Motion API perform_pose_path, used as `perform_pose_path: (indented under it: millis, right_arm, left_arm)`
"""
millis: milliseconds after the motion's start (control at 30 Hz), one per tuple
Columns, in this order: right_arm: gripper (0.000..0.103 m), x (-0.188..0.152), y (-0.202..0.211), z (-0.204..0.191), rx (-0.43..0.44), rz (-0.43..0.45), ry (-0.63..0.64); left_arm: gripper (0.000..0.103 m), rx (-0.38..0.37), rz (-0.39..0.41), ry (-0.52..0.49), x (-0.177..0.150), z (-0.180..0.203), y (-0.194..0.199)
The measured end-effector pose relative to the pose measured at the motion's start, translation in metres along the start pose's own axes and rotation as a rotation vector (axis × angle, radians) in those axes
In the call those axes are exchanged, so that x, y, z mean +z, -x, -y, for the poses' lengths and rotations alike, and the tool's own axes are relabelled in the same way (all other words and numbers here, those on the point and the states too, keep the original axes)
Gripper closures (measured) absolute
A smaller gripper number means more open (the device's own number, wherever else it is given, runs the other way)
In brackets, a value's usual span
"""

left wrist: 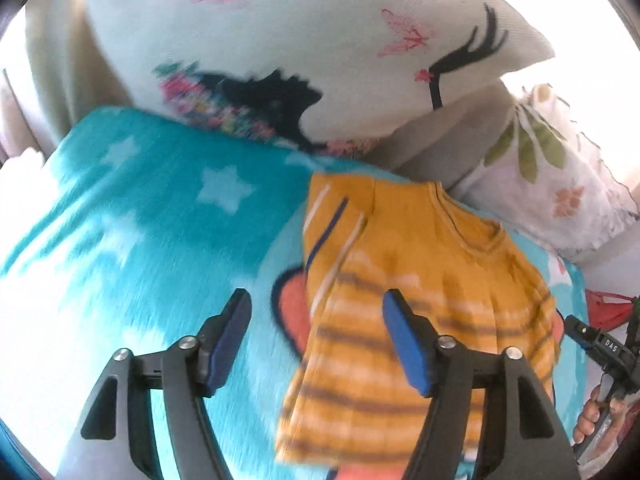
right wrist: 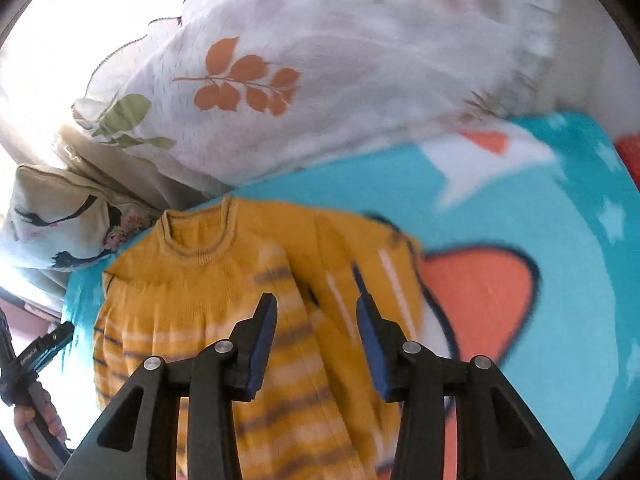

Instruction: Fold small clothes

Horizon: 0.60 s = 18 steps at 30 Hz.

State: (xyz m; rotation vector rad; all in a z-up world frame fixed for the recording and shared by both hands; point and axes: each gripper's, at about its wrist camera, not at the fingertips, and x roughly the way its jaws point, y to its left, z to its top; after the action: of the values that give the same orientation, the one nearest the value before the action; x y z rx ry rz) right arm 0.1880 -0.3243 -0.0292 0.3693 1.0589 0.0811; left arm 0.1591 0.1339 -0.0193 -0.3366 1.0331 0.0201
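A small mustard-yellow knit sweater (left wrist: 432,264) with brown and white stripes lies flat on a turquoise blanket (left wrist: 160,220), neck away from me and a sleeve folded over its body. My left gripper (left wrist: 316,300) is open above the sweater's left edge, with nothing pressed between its blue pads. In the right wrist view the same sweater (right wrist: 192,280) lies under my right gripper (right wrist: 316,300), which is open over the folded sleeve. Neither gripper holds the cloth. Each view shows the other gripper at its edge, held by a hand (left wrist: 592,420).
The blanket (right wrist: 540,208) has white stars and an orange shape. Behind it lean a white pillow with butterflies and an eyelash print (left wrist: 320,40) and a leaf-patterned pillow (right wrist: 320,60). A red object (left wrist: 608,308) sits past the blanket's right edge.
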Motion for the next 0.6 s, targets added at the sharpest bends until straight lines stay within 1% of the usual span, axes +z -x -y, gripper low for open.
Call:
perform_pose_path:
  millis: [133,167,267,333,400,433,467,500,533,567,600]
  right_arm:
    - [0.057,-0.039,0.013,0.015,0.046,0.004,-0.059]
    - [0.056,-0.046,0.013,0.017,0.047,0.001,-0.063]
    - [0.056,-0.066,0.003,0.012,0.040,-0.026,-0.060]
    - [0.056,-0.075,-0.006,0.006,0.016,-0.040,-0.037]
    - [0.056,-0.082,-0.011,0.003,-0.006,-0.040,-0.029]
    - [0.056,-0.085,-0.013,-0.001,-0.017,-0.039,-0.019]
    - [0.057,-0.085,-0.014,-0.005,-0.029,-0.043,-0.007]
    - [0.071,-0.085,-0.014,-0.009,-0.037,-0.050,0.012]
    - [0.097,-0.085,-0.014,-0.011,-0.022,-0.066,0.024]
    - [0.096,-0.084,-0.014,-0.013,-0.014,-0.083,0.031]
    - [0.096,-0.082,-0.011,-0.016,-0.046,-0.081,0.060]
  left_arm:
    - [0.032,-0.026,-0.033,-0.028,-0.034,-0.009,0.003]
    - [0.032,-0.029,-0.044,-0.038,-0.039,-0.008,0.001]
    - [0.032,-0.059,-0.072,-0.091,-0.055,-0.003,-0.009]
    - [0.032,-0.044,-0.086,-0.149,-0.064,0.002,-0.018]
    - [0.032,-0.056,-0.109,-0.197,-0.073,0.008,-0.026]
    - [0.034,-0.061,-0.134,-0.215,-0.076,0.012,-0.032]
    - [0.043,-0.062,-0.156,-0.224,-0.077,0.014,-0.037]
    - [0.074,-0.053,-0.178,-0.235,-0.077,0.016,-0.041]
    - [0.088,0.004,-0.186,-0.261,-0.075,0.018,-0.043]
    - [0.090,0.011,-0.189,-0.272,-0.072,0.020,-0.042]
    - [0.094,0.020,-0.197,-0.276,-0.067,0.019,-0.041]
